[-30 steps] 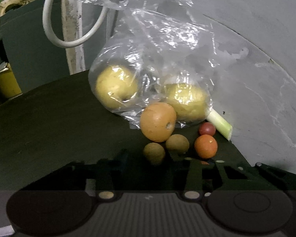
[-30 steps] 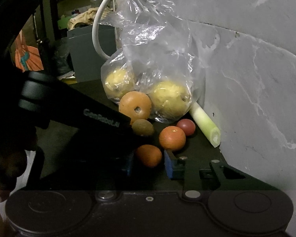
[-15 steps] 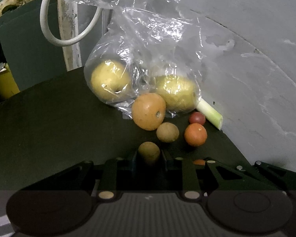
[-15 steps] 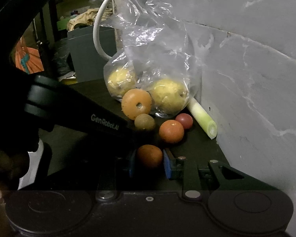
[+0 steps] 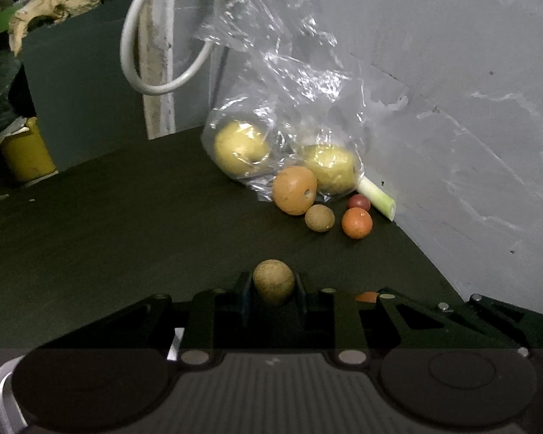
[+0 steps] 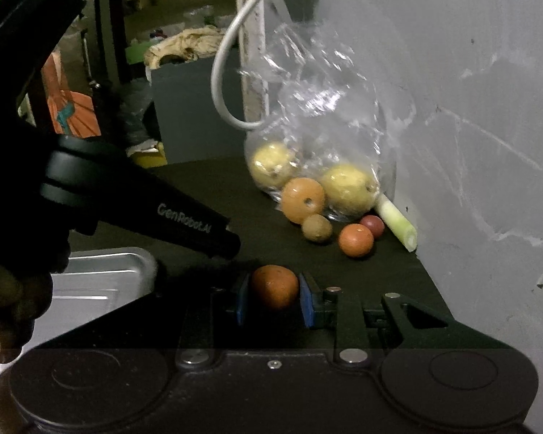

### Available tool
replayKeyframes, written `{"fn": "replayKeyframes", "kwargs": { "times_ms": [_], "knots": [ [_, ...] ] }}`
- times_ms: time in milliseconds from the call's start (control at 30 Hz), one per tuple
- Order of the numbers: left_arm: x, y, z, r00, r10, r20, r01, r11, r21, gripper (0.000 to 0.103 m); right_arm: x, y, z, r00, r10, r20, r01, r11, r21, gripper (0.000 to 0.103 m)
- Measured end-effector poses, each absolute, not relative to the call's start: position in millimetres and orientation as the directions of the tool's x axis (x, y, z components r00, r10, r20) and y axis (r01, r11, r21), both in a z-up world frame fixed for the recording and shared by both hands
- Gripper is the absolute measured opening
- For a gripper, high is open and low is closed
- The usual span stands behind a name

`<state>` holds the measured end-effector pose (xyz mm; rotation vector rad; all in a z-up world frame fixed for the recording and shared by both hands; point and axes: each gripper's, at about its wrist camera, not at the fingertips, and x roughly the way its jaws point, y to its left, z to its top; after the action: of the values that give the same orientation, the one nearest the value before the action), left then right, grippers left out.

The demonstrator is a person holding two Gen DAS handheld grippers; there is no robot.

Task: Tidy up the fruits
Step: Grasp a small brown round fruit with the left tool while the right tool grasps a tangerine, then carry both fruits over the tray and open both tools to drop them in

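Observation:
My left gripper (image 5: pixel 273 284) is shut on a small round brown fruit (image 5: pixel 273 281), held above the dark table. An orange fruit (image 6: pixel 274 286) sits between the blue pads of my right gripper (image 6: pixel 274 291), which is shut on it. By the wall lie a big orange (image 5: pixel 294 190), a second brown fruit (image 5: pixel 319 218), a small orange fruit (image 5: pixel 357 222) and a dark red one (image 5: pixel 358 202). A clear plastic bag (image 5: pixel 289 108) holds two yellow fruits (image 5: pixel 241 147). The left gripper's black body (image 6: pixel 141 199) crosses the right wrist view.
A metal tray (image 6: pixel 101 282) lies at the left, below the left gripper. A pale green stalk (image 6: pixel 396 221) rests against the grey wall (image 6: pixel 470 108). A white cable (image 5: pixel 144 54) loops behind the bag. A dark box (image 5: pixel 83 90) and a yellow container (image 5: pixel 25 152) stand beyond the table edge.
Both grippers have pulled back from the fruit pile, each carrying its fruit with it. The pile and bag now look smaller and farther. The metal tray has come into the right wrist view.

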<state>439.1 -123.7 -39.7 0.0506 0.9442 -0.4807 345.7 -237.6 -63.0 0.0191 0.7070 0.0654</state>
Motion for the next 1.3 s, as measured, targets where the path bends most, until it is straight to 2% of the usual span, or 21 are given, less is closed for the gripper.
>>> {"fn": "replayKeyframes", "kwargs": {
  "times_ms": [533,900,1300],
  "knots": [
    [361,-31,1,0.545,-0.344,-0.765,0.347,0.923,-0.168,0.028,269,-180,-25,0.782,0.113,-0.612,-0.119,0.992,0.031,0.031],
    [311,29,-2,0.546,-0.313,-0.777,0.254,0.946,-0.203,0.028,214,-138,-16,0.772,0.16,-0.615,-0.197,0.98,0.008,0.031],
    [277,58,-15,0.524,-0.296,-0.799,0.205,0.954,-0.22,0.028,172,-109,-23,0.734,0.205,-0.648,-0.29,0.957,-0.025,0.031]
  ]
}}
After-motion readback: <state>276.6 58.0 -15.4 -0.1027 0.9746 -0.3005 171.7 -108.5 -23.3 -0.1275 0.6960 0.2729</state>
